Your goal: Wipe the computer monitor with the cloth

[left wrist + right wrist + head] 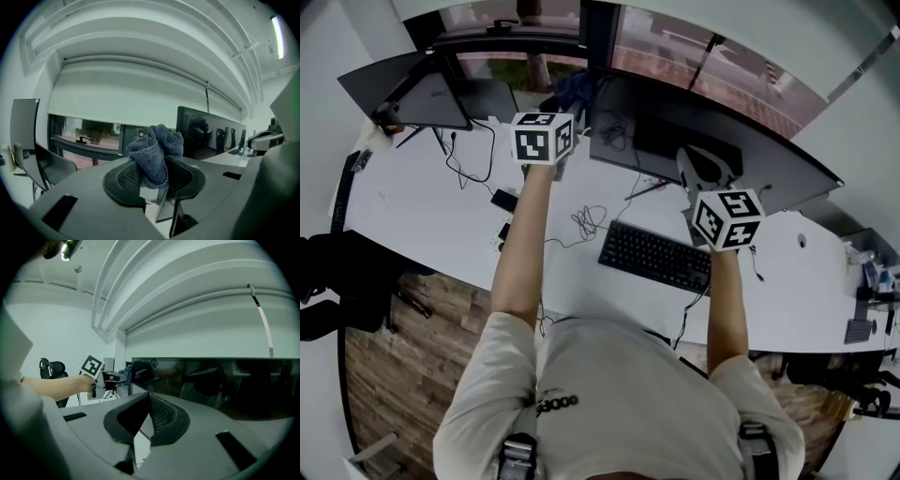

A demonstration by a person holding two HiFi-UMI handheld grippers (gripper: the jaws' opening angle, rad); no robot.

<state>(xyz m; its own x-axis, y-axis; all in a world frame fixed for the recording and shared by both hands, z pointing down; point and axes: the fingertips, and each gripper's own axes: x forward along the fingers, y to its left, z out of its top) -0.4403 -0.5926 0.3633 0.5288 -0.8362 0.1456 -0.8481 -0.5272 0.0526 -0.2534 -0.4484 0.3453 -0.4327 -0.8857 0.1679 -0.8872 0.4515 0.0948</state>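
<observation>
Person stands at white desk [422,216], a gripper in each hand, both arms stretched forward.

Left gripper [157,182]: jaws clamped on the cloth [154,152]. Cloth is dark blue, knitted, bunched into a wad that sticks up above the pads. In the head view the cloth sits at the upper left corner of the monitor [712,131]. The right gripper view puts it at that same edge of the screen (real contact with the glass: cannot tell). Left forearm is raised over the desk, marker cube uppermost.

Right gripper [149,414]: jaws drawn together at the tips, nothing between them. It hovers in front of the monitor, right of centre, above the desk and well apart from the left gripper. It faces along the screen, not at it.

Monitor: wide, dark, screen off, with dim reflections of the room in it. It stands at the back of the desk below the window.

Also on the desk:
- black keyboard [654,255], in front of the monitor, just below the right gripper
- loose coil of cable [587,221], left of the keyboard
- second dark screen [403,89], far left, angled away
</observation>
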